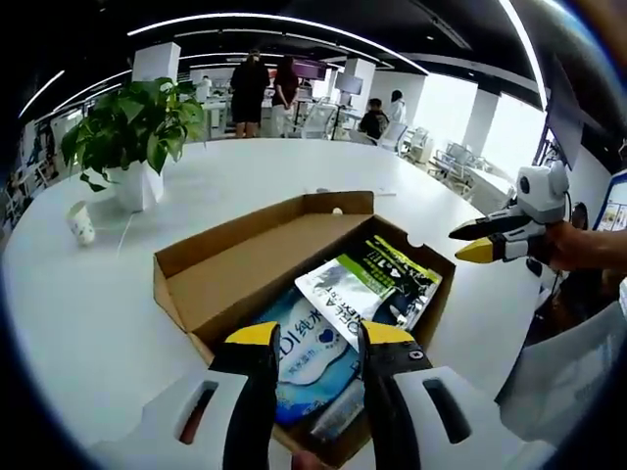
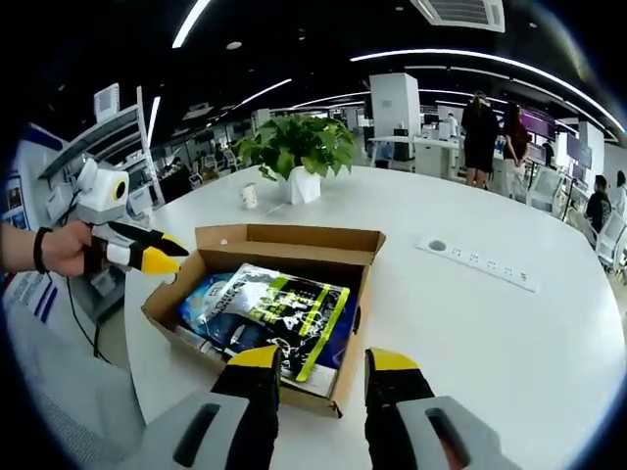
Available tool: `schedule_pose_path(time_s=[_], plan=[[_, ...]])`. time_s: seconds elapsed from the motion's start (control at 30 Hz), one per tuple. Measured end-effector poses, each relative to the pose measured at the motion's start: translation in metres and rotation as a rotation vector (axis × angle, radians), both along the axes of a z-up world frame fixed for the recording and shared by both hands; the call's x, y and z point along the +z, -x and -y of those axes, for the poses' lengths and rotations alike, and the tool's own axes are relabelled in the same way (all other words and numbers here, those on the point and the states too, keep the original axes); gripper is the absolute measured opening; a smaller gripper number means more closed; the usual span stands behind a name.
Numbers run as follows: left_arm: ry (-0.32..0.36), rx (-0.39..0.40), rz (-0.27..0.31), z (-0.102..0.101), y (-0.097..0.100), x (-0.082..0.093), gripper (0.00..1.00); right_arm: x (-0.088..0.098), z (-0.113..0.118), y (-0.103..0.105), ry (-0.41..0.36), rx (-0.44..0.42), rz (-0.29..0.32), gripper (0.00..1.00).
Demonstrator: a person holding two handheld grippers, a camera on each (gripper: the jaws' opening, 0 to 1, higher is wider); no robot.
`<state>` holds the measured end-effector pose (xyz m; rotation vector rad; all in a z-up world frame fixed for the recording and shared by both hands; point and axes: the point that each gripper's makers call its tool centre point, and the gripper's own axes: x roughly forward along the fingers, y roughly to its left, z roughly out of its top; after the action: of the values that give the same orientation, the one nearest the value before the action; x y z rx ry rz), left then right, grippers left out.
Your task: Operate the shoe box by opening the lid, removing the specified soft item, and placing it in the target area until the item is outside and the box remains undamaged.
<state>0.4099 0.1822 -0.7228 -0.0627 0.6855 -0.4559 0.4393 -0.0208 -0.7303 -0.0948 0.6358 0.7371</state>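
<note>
Office space with ceiling light strips surrounds a large white table [image 2: 509,323], and on it sits the open cardboard box [image 1: 245,274], its lid [image 2: 294,237] folded back. Inside lie soft packs: a dark pouch [image 2: 284,308] with green-yellow stripes on top, and beneath it a blue-and-white pack [image 1: 304,348] with printed characters. All of them are inside the box walls.

In the left gripper view, the left gripper [image 1: 315,338] hangs over the near edge of the box, jaws apart, gripping nothing. The right gripper [image 1: 480,242] comes in from the right, held in a hand [image 1: 573,245] beside the box's far corner; its yellow tips look close together, but I cannot tell if they meet.

In the right gripper view, its jaws stand apart at the near wall.

A potted plant [image 1: 132,137] and a small cup [image 1: 80,223] stand farther off, a power strip [image 2: 480,262] lies on the table, and people [image 1: 263,88] stand in the background.
</note>
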Motion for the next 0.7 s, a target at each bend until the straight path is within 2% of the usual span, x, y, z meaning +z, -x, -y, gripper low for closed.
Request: schedule_pose_path(time_s=[0.27, 0.7], plan=[[0.008, 0.000, -0.007, 0.004, 0.002, -0.002, 0.32, -0.001, -0.004, -0.001, -0.041, -0.020, -0.009, 0.30], [0.022, 0.005, -0.039, 0.011, 0.004, -0.015, 0.32, -0.008, -0.012, -0.006, -0.056, -0.004, -0.020, 0.30]])
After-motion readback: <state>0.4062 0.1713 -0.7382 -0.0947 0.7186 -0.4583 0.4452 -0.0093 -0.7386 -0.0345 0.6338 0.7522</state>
